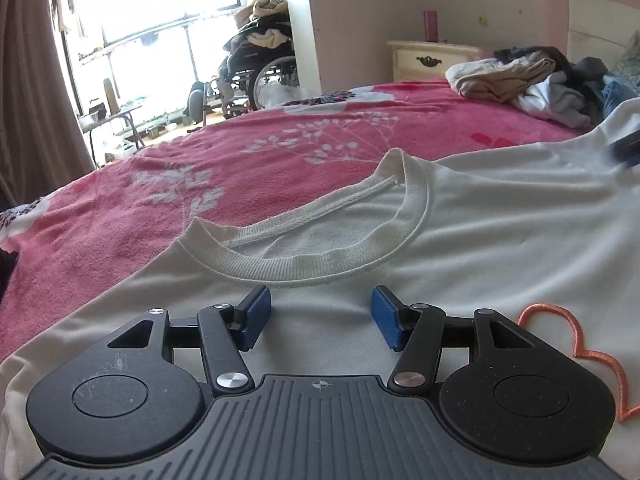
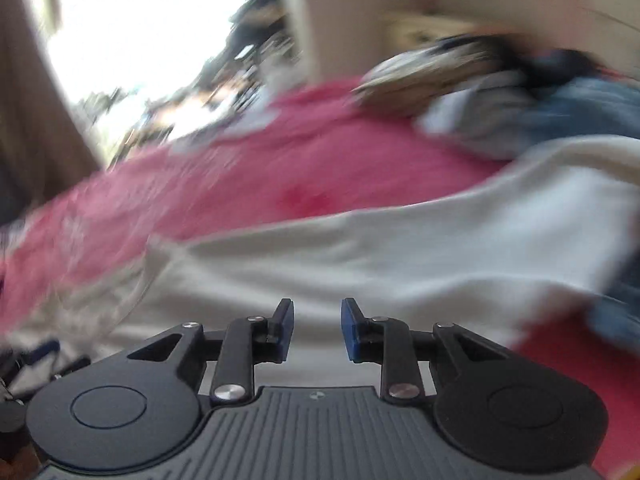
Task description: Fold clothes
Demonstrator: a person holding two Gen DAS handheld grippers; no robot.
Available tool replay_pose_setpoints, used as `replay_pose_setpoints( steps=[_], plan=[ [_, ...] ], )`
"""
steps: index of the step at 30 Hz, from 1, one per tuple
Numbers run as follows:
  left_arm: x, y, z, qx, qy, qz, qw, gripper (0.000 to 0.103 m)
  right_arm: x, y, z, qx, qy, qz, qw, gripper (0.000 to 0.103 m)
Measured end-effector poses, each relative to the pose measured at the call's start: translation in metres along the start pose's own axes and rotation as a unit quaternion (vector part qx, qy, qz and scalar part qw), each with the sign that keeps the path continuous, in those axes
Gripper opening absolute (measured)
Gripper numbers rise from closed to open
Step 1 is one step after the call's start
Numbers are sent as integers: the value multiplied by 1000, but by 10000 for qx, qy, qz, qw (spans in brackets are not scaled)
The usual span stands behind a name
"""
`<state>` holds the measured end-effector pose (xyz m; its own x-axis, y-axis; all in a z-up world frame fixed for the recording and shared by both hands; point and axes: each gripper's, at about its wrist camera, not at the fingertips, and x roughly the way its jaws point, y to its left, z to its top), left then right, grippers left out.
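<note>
A white T-shirt [image 1: 460, 232] lies spread on a pink flowered blanket [image 1: 240, 160], its ribbed collar [image 1: 304, 264] facing me and an orange embroidered outline [image 1: 576, 344] on its chest. My left gripper [image 1: 320, 312] hovers just below the collar, open, with nothing between its blue pads. The right wrist view is smeared by motion. It shows the same white T-shirt [image 2: 400, 248] on the pink blanket [image 2: 280, 168]. My right gripper [image 2: 317, 326] is above the cloth, its blue pads a small gap apart with only cloth seen behind them. A blue gripper tip [image 1: 626, 146] shows at the shirt's far right edge.
A heap of unfolded clothes [image 1: 540, 80] lies at the bed's far right, blurred as the clothes heap [image 2: 500, 88] in the right wrist view. Behind stand a cream nightstand [image 1: 428, 58], a pink headboard [image 1: 592, 4], a wheelchair piled with clothes [image 1: 256, 64], and a bright window [image 1: 152, 8].
</note>
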<state>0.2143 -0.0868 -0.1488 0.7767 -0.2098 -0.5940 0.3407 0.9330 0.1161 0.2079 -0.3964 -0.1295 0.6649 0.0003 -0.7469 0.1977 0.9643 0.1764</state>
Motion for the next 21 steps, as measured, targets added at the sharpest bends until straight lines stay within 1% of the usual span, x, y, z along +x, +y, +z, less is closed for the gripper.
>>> replay_pose_setpoints(
  steps=[1,2,3,5,7,8,9,10,12,16,18,19,20,21],
  plan=[
    [1,3,-1,-66,7,-20,10000,62,24,5,5,-84,174,-98,9998,25],
    [2,6,-2,-163,17,-44,9999,64,47,10,10,-160,327,-207,9991,24],
    [3,10,-3,-270,35,-79,9996,68,67,9,18,-180,303,-401,9986,23],
    [5,15,-3,-449,70,-150,9989,70,87,2,40,-158,36,-676,9976,23],
    [6,16,-3,-475,72,-173,9987,71,100,-9,60,76,97,-891,9959,18],
    [6,15,-3,-466,73,-169,9987,71,99,-13,68,170,146,-954,9952,16],
    [6,15,-3,-457,76,-165,9988,71,97,-17,75,246,179,-1023,9943,21],
    [6,15,-3,-465,77,-172,9987,71,84,-21,76,182,87,-1148,9932,25],
    [6,15,-3,-472,75,-177,9987,71,57,-30,78,66,-99,-1375,9904,25],
    [6,16,-3,-477,76,-178,9987,71,-41,-66,62,40,-461,-1169,9921,25],
    [3,18,-1,-550,73,-194,9983,71,-92,-79,50,101,-533,-989,9936,25],
    [0,20,0,-630,68,-205,9978,71,-113,-84,44,144,-504,-889,9947,25],
    [-2,22,2,-710,62,-217,9972,71,-130,-88,37,196,-377,-725,9965,25],
    [-7,24,4,-837,57,-218,9962,71,-139,-90,33,248,-197,-506,9982,25]
  ],
)
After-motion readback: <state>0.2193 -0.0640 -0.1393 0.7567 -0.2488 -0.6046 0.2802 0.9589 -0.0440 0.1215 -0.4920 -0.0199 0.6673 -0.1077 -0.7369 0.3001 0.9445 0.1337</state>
